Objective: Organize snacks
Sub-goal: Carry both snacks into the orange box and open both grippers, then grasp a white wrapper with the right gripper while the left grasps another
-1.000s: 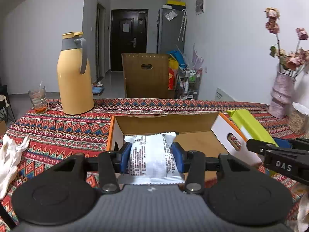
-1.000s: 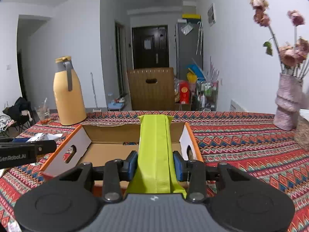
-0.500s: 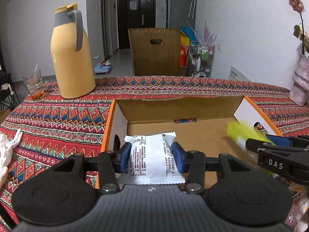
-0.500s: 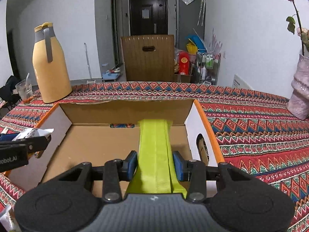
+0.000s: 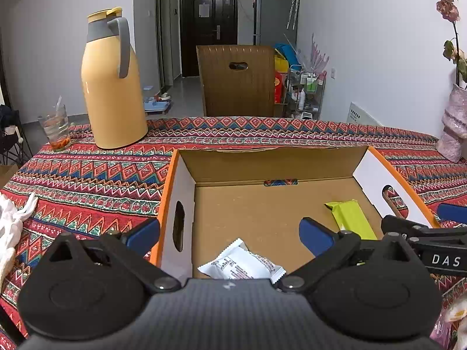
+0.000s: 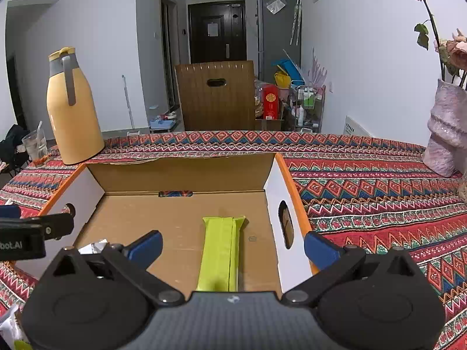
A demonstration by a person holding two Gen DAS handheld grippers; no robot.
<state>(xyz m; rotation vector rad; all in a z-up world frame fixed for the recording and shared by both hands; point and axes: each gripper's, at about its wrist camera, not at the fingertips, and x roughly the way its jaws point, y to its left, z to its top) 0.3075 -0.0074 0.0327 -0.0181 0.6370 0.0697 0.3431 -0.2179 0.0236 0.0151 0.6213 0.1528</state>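
Note:
An open cardboard box (image 5: 262,163) with orange rims sits on the patterned tablecloth; it also shows in the right wrist view (image 6: 181,169). A white snack packet (image 5: 240,264) lies on the box floor at its near left, just below my open left gripper (image 5: 230,233). A lime-green snack bar (image 6: 221,250) lies on the floor near the right wall, under my open right gripper (image 6: 233,245); it also shows in the left wrist view (image 5: 350,218). Both grippers hover over the near edge of the box, empty.
A yellow thermos jug (image 5: 112,87) and a glass (image 5: 57,127) stand at the back left. A pink vase with dried flowers (image 6: 446,128) stands at the right. A white cloth (image 5: 11,227) lies at the left edge. A brown chair (image 5: 236,80) stands behind the table.
Both grippers moved forward and down over the box, then opened. The white packet and the green bar dropped onto the box floor.

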